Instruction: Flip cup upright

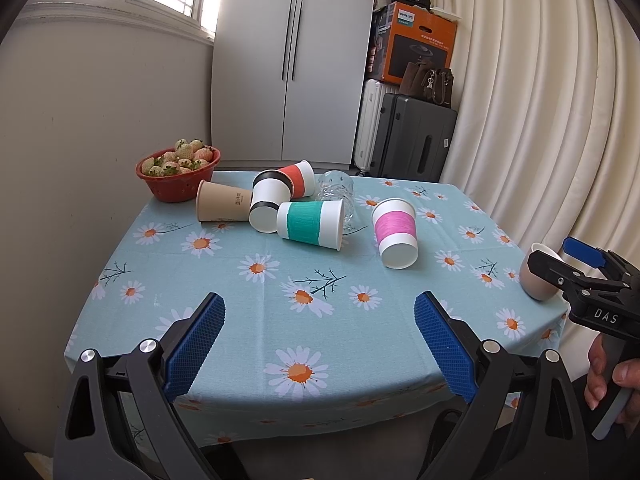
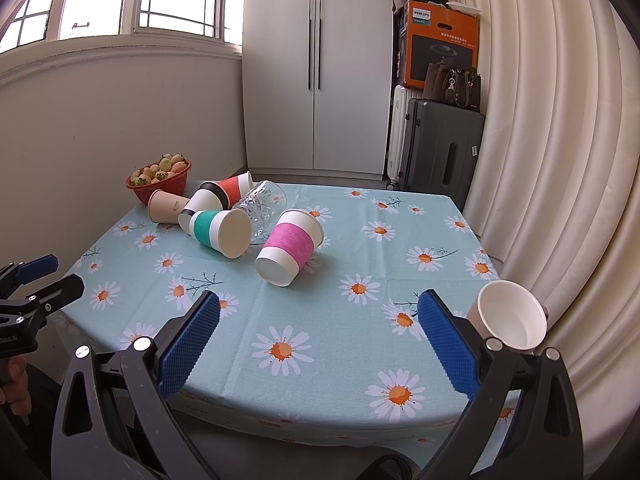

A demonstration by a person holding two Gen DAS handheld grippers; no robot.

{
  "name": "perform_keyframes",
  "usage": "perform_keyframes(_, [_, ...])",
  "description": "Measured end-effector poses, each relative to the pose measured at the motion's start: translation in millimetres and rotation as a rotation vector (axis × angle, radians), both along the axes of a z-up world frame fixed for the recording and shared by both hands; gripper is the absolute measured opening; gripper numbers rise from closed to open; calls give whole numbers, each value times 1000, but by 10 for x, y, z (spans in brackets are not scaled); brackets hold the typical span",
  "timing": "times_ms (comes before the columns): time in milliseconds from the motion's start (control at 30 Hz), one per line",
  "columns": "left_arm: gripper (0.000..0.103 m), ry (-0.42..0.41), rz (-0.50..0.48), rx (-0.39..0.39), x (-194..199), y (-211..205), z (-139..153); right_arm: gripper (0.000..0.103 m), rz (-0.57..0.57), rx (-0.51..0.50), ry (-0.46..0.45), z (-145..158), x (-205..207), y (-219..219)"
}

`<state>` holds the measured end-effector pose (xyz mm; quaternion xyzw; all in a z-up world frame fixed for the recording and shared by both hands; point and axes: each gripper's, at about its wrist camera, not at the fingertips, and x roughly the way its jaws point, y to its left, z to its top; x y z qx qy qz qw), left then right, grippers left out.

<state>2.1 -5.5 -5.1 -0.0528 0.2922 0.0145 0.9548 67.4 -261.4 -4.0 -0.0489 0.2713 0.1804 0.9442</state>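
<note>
Pink-banded white paper cup (image 2: pixel 289 247) lies tipped on its side mid-surface on the daisy-print blue tablecloth (image 2: pixel 360 352), both the left claw (image 1: pixel 320 346) and right claw (image 2: pixel 320 344) gaping wide and empty, "DAS" lettered on the right claw's body, orange "PHILIPS" box (image 2: pixel 442 46) behind.

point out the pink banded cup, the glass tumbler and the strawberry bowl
pink-banded white paper cup (image 2: pixel 289 245), right wrist view, on its pink band
clear glass tumbler (image 2: pixel 262 202), right wrist view, on its side wall
red strawberry bowl (image 1: pixel 176 184), left wrist view, on its outer wall
</note>
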Motion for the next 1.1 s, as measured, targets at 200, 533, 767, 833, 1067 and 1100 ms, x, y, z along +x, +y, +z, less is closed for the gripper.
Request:
perform_keyframes(200, [93,0,0,-1,-3,-9,2,98,-1,0,2,-8,1,0])
perform_keyframes(533, [93,2,-1,-1,-6,-22,1,98,0,-1,3,-14,-2,-7])
perform_keyframes(767, [93,2,-2,-1,-13,-44,-11,98,0,-1,4,-20,4,-5])
perform_keyframes(833, [93,2,-2,-2,-14,-46,-11,98,0,-2,4,-19,3,-4])
perform_keyframes(1067, [93,2,-3,-1,-16,-48,-15,98,1,-3,5,-28,8,-1])
perform_keyframes(1100, [93,2,-3,-1,-16,-50,-17,98,0,-3,6,-30,9,-1])
